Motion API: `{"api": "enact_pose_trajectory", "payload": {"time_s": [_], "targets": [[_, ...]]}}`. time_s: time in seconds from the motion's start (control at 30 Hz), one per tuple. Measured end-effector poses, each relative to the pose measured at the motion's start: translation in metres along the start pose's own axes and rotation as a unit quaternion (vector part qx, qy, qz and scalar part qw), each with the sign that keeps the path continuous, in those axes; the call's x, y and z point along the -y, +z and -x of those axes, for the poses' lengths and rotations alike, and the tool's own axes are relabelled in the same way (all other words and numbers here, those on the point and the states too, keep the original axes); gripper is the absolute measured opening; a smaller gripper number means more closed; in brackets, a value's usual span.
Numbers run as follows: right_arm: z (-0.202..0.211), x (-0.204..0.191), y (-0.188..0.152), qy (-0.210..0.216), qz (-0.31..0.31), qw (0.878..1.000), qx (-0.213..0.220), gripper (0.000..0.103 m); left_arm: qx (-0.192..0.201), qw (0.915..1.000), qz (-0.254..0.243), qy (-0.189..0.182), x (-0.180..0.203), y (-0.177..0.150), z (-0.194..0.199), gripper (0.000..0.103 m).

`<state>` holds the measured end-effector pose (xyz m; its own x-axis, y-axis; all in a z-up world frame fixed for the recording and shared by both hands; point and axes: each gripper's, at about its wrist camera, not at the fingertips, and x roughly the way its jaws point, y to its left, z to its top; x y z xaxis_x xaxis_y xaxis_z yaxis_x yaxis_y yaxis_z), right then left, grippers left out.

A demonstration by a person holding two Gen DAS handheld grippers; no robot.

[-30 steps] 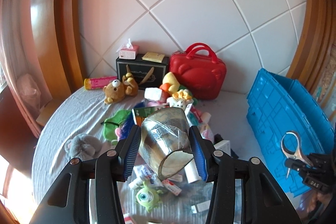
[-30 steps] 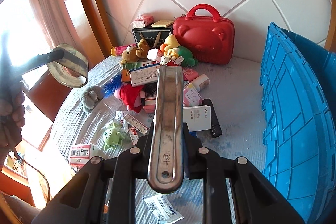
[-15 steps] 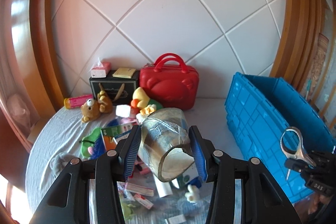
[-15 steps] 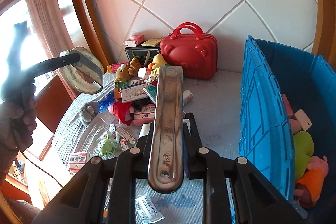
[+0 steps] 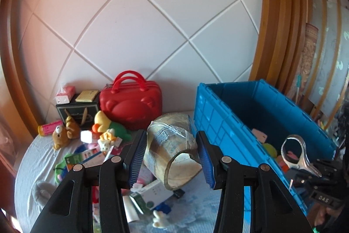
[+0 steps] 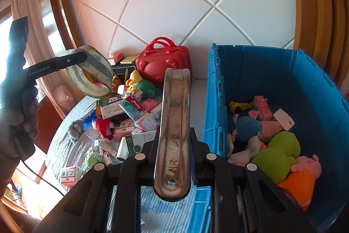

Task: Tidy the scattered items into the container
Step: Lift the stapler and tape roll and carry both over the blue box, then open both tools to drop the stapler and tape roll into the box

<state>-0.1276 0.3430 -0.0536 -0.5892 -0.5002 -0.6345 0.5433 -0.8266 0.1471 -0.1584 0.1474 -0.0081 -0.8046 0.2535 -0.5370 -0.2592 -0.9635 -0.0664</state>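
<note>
My left gripper (image 5: 171,134) is shut on a worn roll of packing tape (image 5: 172,150), held above the table just left of the blue crate (image 5: 218,115). In the right wrist view the same tape roll (image 6: 91,71) hangs at the far left, gripped by a person's hand-held tool. My right gripper (image 6: 174,137) is shut on a worn metal clip (image 6: 174,115), which sticks forward beside the near left wall of the crate (image 6: 216,102). From the left wrist view the clip's (image 5: 294,152) loop end shows over the crate's near end. Plush toys (image 6: 277,150) and small boxes lie inside.
Scattered boxes (image 6: 122,108), plush toys (image 5: 63,132) and packets cover the grey cloth left of the crate. A red bear-shaped case (image 5: 130,106) and a black box (image 5: 76,110) stand against the white panelled wall. Wooden frames rise on both sides.
Both grippers have moved right and upward with their loads, from over the clutter toward the crate. The crate's inside has come into both views.
</note>
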Motion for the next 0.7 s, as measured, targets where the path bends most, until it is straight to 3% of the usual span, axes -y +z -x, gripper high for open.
{"api": "enact_pose_trajectory", "payload": {"time_s": [0.4,0.7], "targets": [[0.037,0.071,-0.009,-0.048,-0.048,0.998,0.018,0.02,0.006,0.9962,-0.054,-0.068,0.103,0.026,-0.027,0.046],[0.057,0.118,-0.024,-0.085,-0.086,0.992,0.022,0.02,0.002,0.9875,-0.092,-0.128,0.183,0.038,-0.053,0.046]]}}
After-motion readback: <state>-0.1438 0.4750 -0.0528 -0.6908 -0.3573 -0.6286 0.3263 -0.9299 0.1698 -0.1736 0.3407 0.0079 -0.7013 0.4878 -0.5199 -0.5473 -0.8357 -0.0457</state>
